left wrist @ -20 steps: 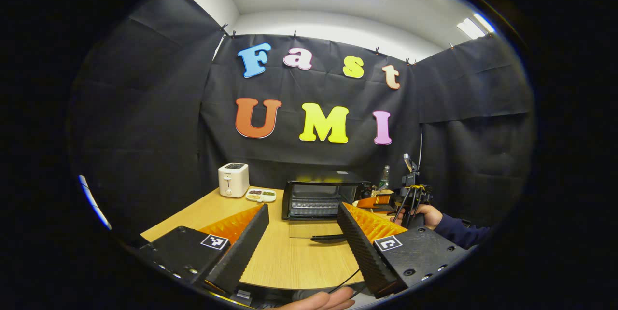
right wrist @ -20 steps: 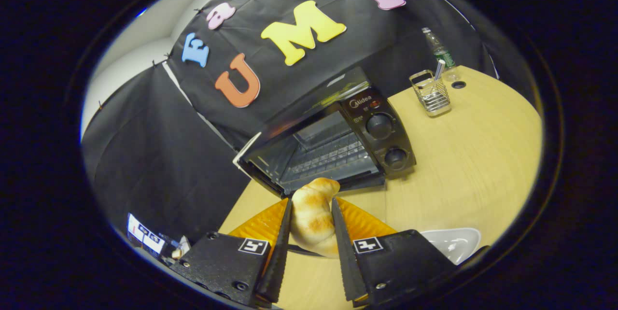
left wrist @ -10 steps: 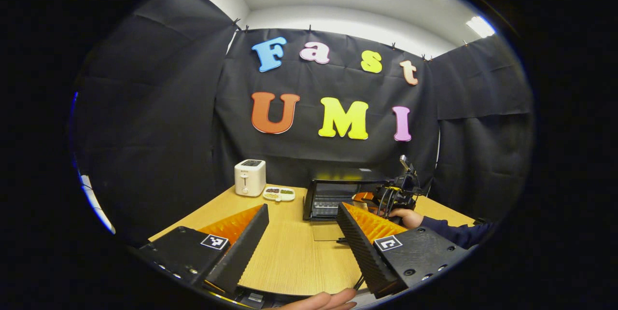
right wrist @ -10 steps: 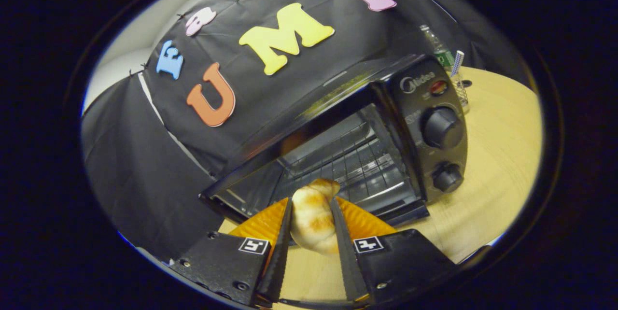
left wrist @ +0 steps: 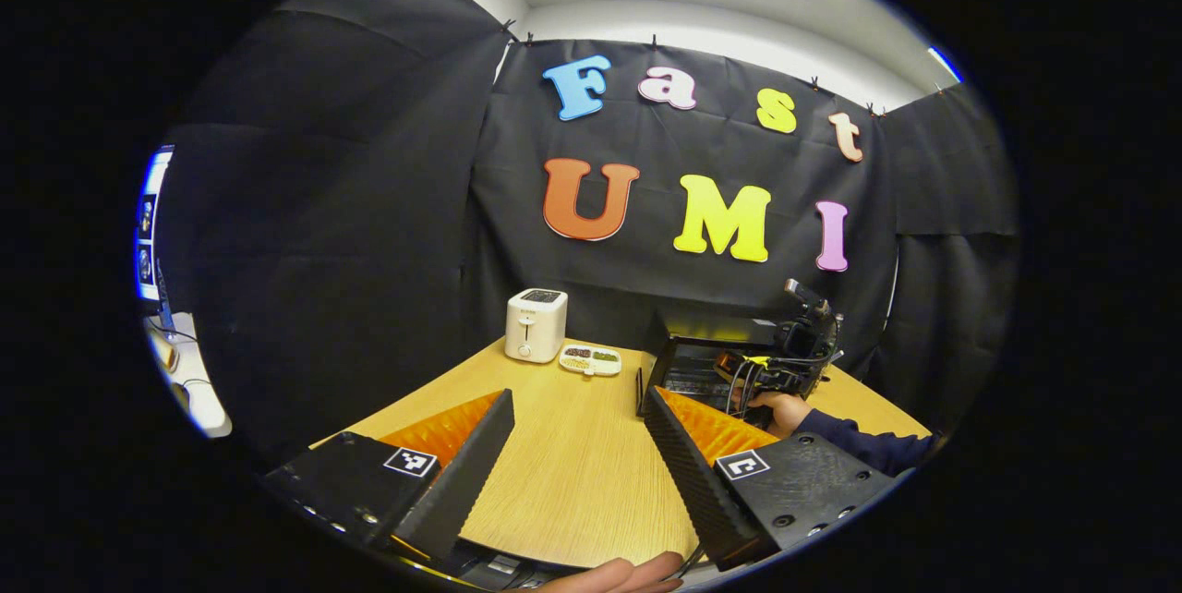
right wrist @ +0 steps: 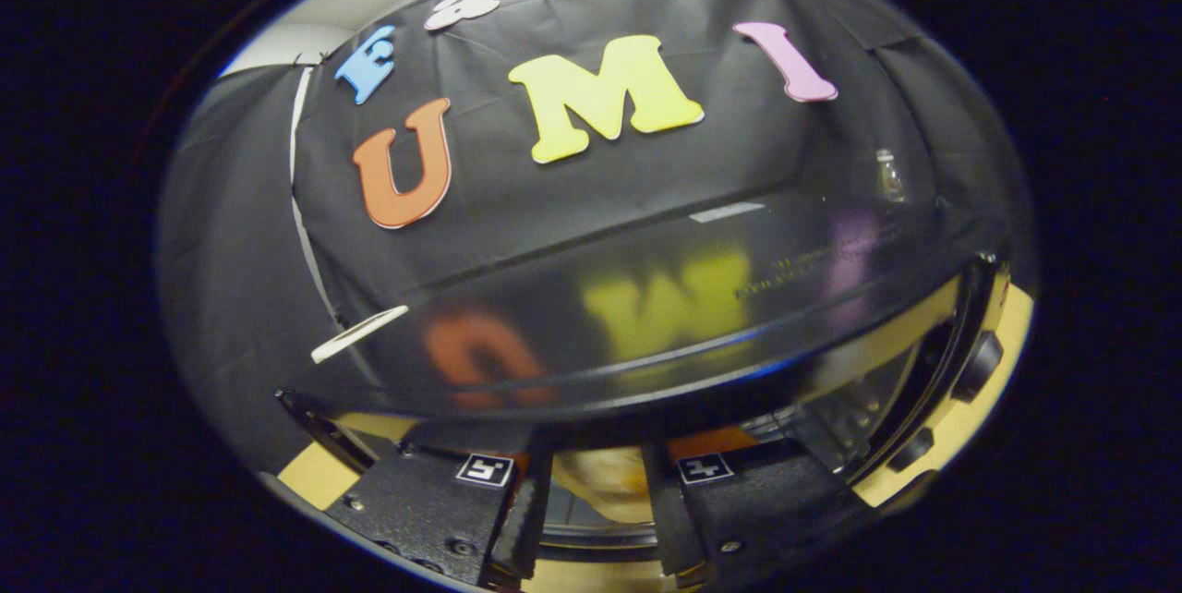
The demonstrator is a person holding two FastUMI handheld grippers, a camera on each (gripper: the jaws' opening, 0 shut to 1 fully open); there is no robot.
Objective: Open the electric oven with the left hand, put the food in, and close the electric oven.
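Bread pinched by right gripper inside oven; left gripper spread, toaster beyond.

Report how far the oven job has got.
Done: the black electric oven stands open. In hand: the right gripper, its fingers inside the oven mouth, is shut on the golden bread roll; the left gripper view shows a hand at the oven. The left gripper hangs open over the wooden table. Left: release the roll, withdraw, close the door.

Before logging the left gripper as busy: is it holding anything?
No: the left gripper is open above the table, with nothing between its fingers.
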